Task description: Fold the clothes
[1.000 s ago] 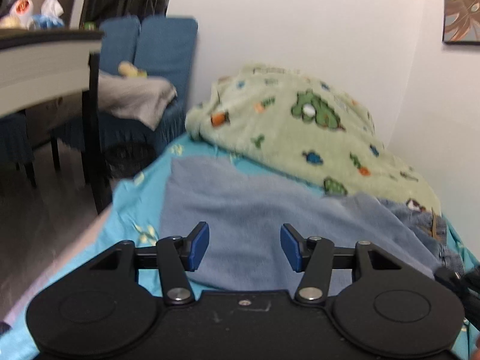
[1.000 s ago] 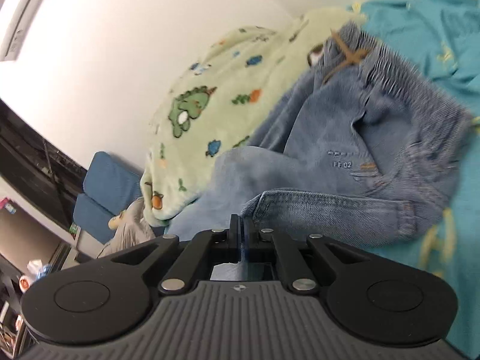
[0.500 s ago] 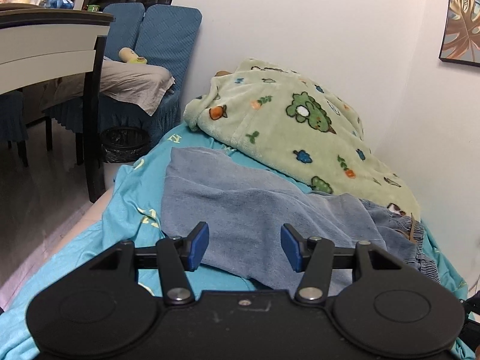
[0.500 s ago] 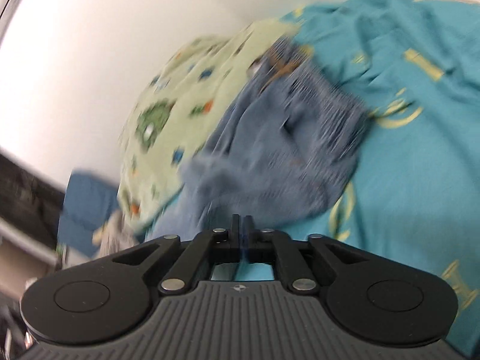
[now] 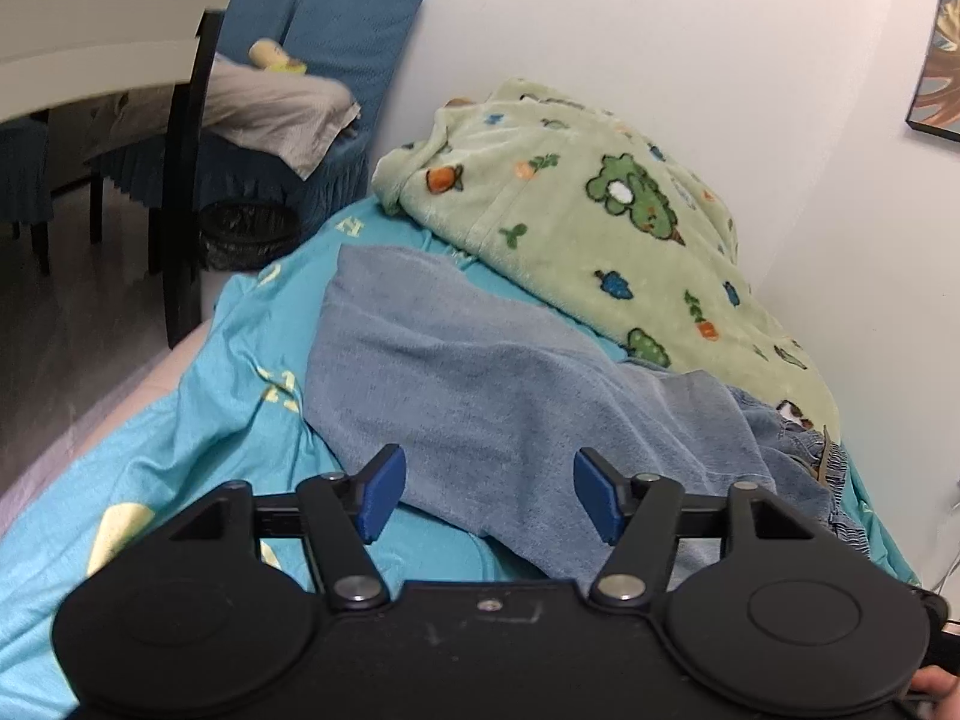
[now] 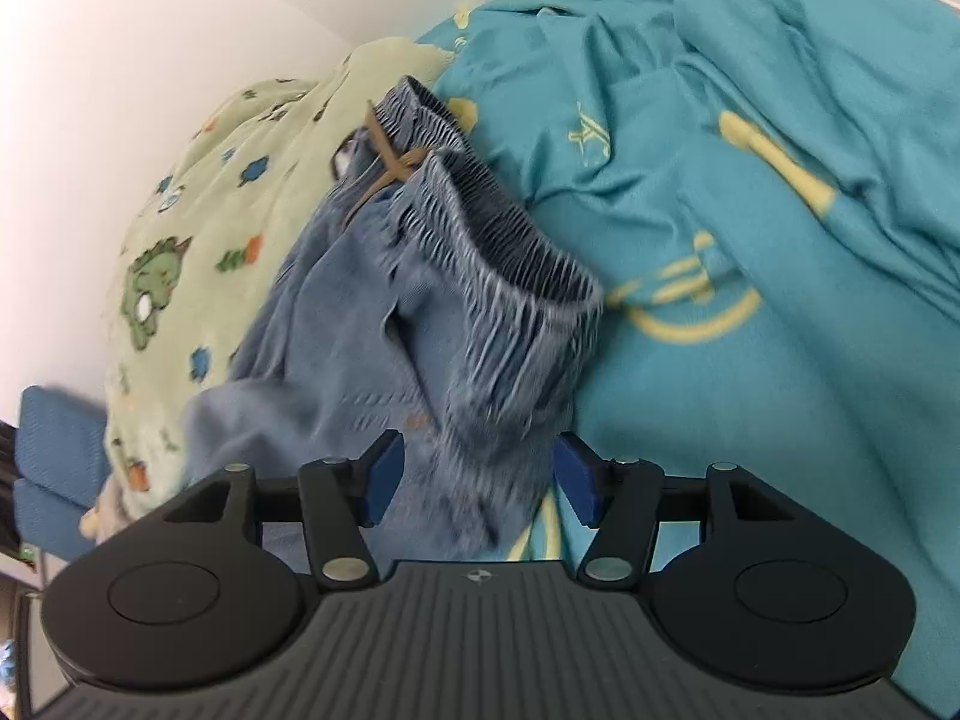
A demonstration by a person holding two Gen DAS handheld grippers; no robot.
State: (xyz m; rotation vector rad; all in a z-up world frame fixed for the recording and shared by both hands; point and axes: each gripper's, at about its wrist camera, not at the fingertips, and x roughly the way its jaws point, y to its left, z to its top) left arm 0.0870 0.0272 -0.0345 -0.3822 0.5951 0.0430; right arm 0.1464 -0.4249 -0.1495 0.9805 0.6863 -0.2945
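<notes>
Both the left gripper (image 5: 486,495) and right gripper (image 6: 474,480) have jaws opening, empty, framing the blue denim elastic-waist trousers (image 6: 420,312) at twelve o'clock for regrasping.

Cloth on cloth; matt plastic tooling.
Faded denim jeans (image 6: 384,324) showing a ribbed elastic waistband; blanket (image 5: 600,228) looking plush, fleecy; teal sheet (image 6: 750,360) lying smooth, wrinkled; left gripper (image 5: 487,498) showing matt black plastic, scuffed.

The right gripper (image 6: 477,480) is seen with jaws opening above the blue denim trousers (image 6: 384,324), whose gathered waistband (image 6: 510,234) is laid on the turquoise sheet (image 6: 750,420) beside the green blanket (image 6: 198,228).
</notes>
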